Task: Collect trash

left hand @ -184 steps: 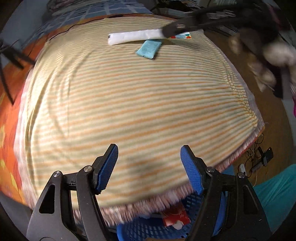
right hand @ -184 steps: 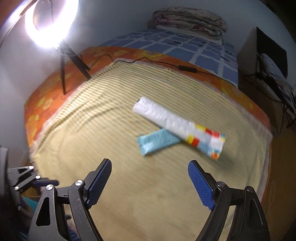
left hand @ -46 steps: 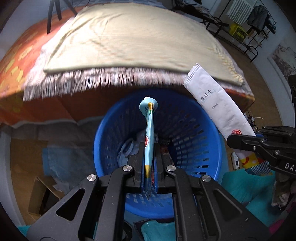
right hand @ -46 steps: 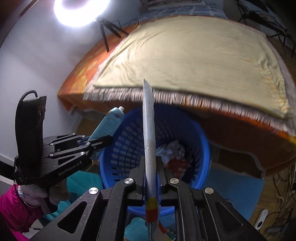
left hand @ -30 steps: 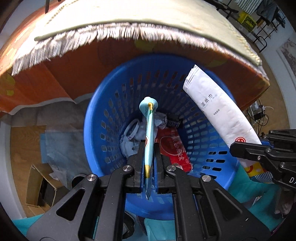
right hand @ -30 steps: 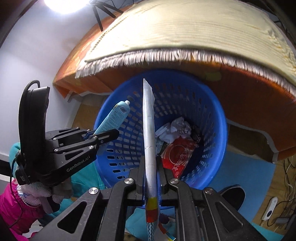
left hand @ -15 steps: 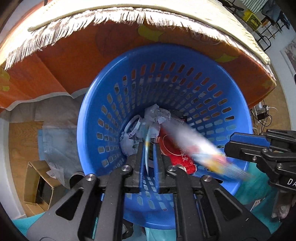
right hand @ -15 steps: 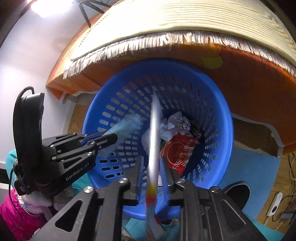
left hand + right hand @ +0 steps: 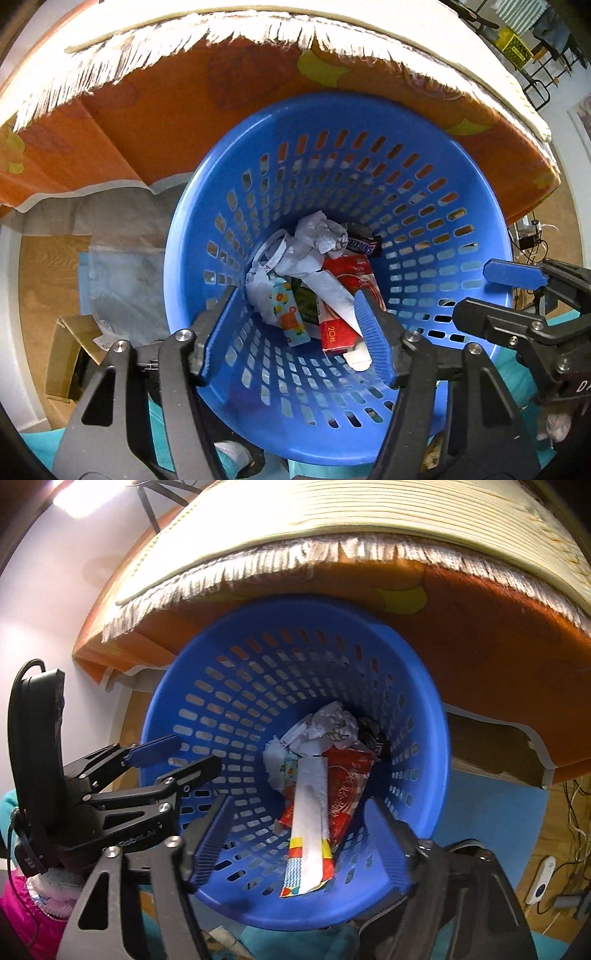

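Two wrappers have been dropped into the blue basket (image 9: pixel 476 221); both grippers, left (image 9: pixel 293 332) and right (image 9: pixel 301 840), have just been opened wide, nothing held. More trash must be sought next.

Bright, sharp — fisheye-bent edges (glare upper left)

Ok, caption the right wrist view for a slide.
Both grippers open above the blue laundry basket, the long white wrapper dropped onto the trash inside.
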